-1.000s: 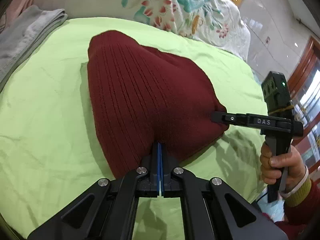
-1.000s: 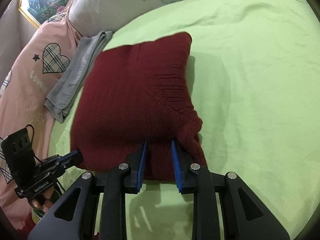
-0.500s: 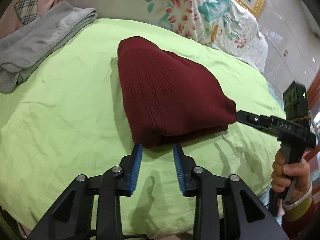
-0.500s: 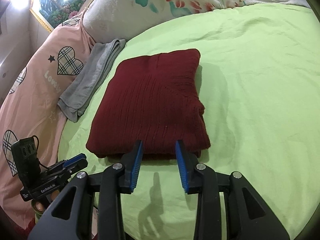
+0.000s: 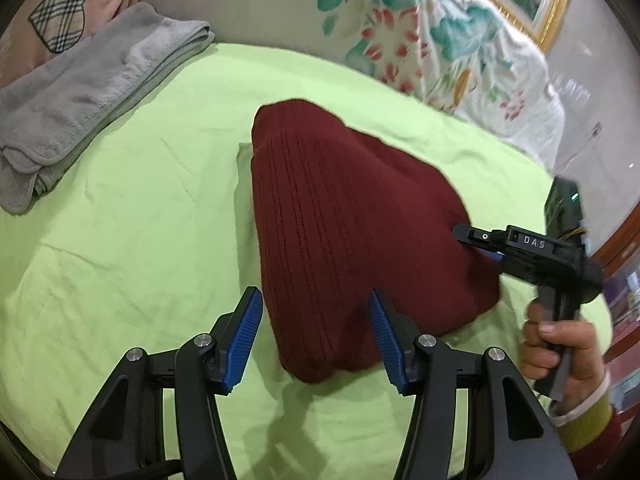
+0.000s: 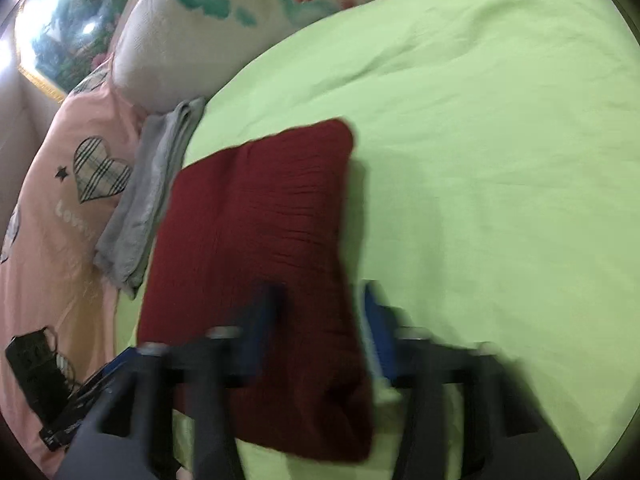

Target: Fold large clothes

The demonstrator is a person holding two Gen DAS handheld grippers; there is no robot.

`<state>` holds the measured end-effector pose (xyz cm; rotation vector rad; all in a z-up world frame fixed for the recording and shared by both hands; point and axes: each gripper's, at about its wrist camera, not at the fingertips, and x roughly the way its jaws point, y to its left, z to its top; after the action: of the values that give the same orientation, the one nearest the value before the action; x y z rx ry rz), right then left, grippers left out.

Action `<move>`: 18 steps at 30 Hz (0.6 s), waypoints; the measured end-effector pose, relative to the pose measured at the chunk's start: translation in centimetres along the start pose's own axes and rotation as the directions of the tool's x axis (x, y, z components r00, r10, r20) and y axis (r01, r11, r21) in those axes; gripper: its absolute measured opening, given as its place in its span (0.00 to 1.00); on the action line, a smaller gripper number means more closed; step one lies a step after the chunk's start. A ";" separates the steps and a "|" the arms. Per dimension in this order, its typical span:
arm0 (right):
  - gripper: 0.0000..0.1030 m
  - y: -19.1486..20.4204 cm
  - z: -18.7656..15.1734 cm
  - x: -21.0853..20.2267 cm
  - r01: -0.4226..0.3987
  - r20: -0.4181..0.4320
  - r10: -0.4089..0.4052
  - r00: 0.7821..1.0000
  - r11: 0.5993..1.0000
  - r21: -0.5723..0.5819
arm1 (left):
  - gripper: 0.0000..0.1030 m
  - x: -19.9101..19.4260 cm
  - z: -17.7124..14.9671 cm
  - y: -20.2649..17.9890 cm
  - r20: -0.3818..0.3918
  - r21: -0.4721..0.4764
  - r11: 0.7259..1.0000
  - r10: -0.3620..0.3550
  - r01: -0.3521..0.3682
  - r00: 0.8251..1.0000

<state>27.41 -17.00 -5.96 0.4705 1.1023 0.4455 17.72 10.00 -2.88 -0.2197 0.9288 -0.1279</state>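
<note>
Blue-padded left gripper (image 5: 316, 336) is gaping wide, straddling the near corner of a maroon knit sweater (image 5: 352, 232) without gripping it. Right gripper (image 6: 320, 336) (blurred) is also spread, touching the sweater's edge. Folded on a green sheet (image 5: 140, 208), the sweater is looking soft, thick, floppy; pinching its stacked corner layers seems best.
</note>
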 end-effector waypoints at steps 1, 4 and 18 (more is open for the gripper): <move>0.13 0.5 0.0 -0.3 0.019 0.017 -0.018 1.000 1.000 -0.020 | 0.55 0.6 0.1 -0.3 -0.017 0.017 0.999 0.033 -0.032 0.999; 0.09 1.4 -0.2 -1.7 0.052 0.071 -0.048 0.996 0.997 -0.055 | 0.56 1.3 0.0 -0.8 -0.025 0.040 0.998 0.055 -0.054 0.998; 0.21 3.4 -2.2 -4.0 0.147 0.160 -0.128 0.979 0.983 -0.114 | 0.61 2.2 -0.3 -1.0 -0.036 0.071 0.994 0.089 -0.086 0.995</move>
<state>23.48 -16.18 -1.93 0.3100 0.9471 0.3482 18.80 8.58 -4.52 -0.1122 0.9699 -0.0838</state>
